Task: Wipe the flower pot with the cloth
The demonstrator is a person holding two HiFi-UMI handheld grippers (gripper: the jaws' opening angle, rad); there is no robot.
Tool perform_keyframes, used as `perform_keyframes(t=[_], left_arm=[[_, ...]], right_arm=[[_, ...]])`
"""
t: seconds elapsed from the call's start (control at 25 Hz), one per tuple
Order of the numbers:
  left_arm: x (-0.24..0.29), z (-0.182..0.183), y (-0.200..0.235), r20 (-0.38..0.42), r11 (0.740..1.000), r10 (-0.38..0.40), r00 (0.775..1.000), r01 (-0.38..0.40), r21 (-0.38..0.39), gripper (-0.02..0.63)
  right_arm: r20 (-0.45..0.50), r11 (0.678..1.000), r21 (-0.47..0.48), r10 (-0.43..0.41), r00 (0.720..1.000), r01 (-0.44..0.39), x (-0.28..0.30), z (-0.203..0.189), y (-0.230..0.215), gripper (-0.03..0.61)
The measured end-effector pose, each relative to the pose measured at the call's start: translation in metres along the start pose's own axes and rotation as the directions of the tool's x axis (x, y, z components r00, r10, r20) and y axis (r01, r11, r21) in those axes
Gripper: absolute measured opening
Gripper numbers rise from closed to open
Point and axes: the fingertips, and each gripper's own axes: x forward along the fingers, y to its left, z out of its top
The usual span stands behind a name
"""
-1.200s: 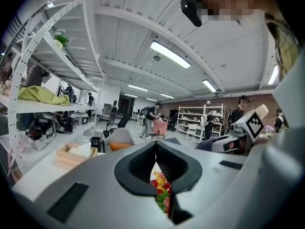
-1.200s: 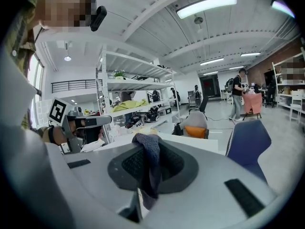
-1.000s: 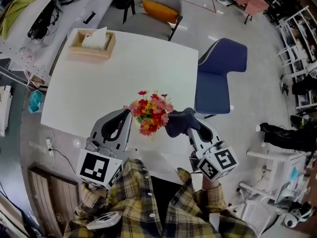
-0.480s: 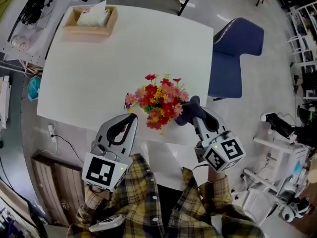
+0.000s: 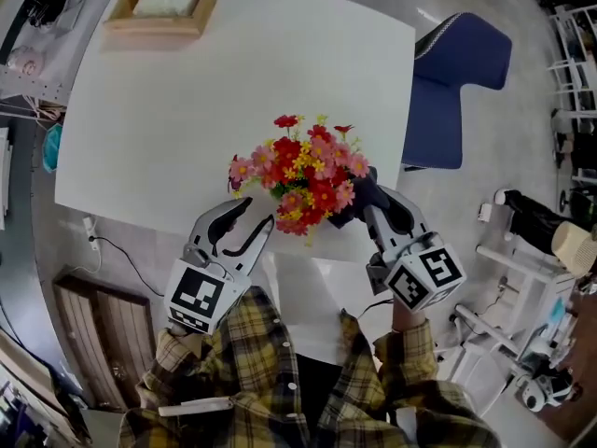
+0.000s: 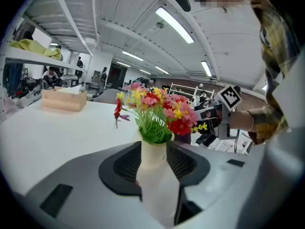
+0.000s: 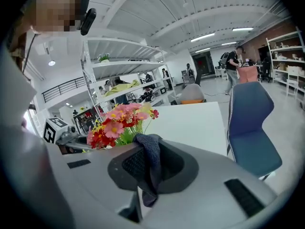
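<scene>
1. white tabletop [image 5: 187, 110] fills the head view. red, pink and yellow flowers [image 5: 306, 177] stand near its front edge. the left claw [image 5: 258, 215] is just left of them. the right claw [image 5: 366, 202] is just right of them, with a dark cloth [image 5: 353, 205] at its tip. a wooden tissue box [image 5: 163, 7] sits at the far corner.
2. left gripper view: the white flower pot [image 6: 153, 163] stands upright between the jaws. they have just been opening and sit released around its neck.
3. right gripper view: the jaws are clenched on the dark blue cloth, which hangs between them. the flowers are just beside it, and a blue chair [image 7: 250, 128] stands past the tabletop.
</scene>
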Motion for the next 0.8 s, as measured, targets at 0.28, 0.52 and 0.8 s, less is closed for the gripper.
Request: perform_keyframes(t=[0.28, 0.52, 0.8], left_arm=[[0.026, -0.015, 0.004, 0.0, 0.999, -0.022, 1.0, 0.022, 0.033, 0.279], [0.042, -0.02, 0.004, -0.002, 0.998, -0.034, 0.999, 0.034, 0.052, 0.333], [0.055, -0.014, 0.004, -0.009, 0.995, -0.039, 0.999, 0.04, 0.094, 0.333]], right_arm=[[-0.007, 1.0, 0.02, 0.011, 1.0, -0.011, 0.009, -0.008, -0.004, 0.017], [-0.022, 0.998, 0.044, 0.034, 0.999, -0.033, 0.018, -0.021, -0.012, 0.017], [-0.047, 0.991, 0.1, 0.098, 0.994, -0.093, 0.031, -0.036, -0.013, 0.017]])
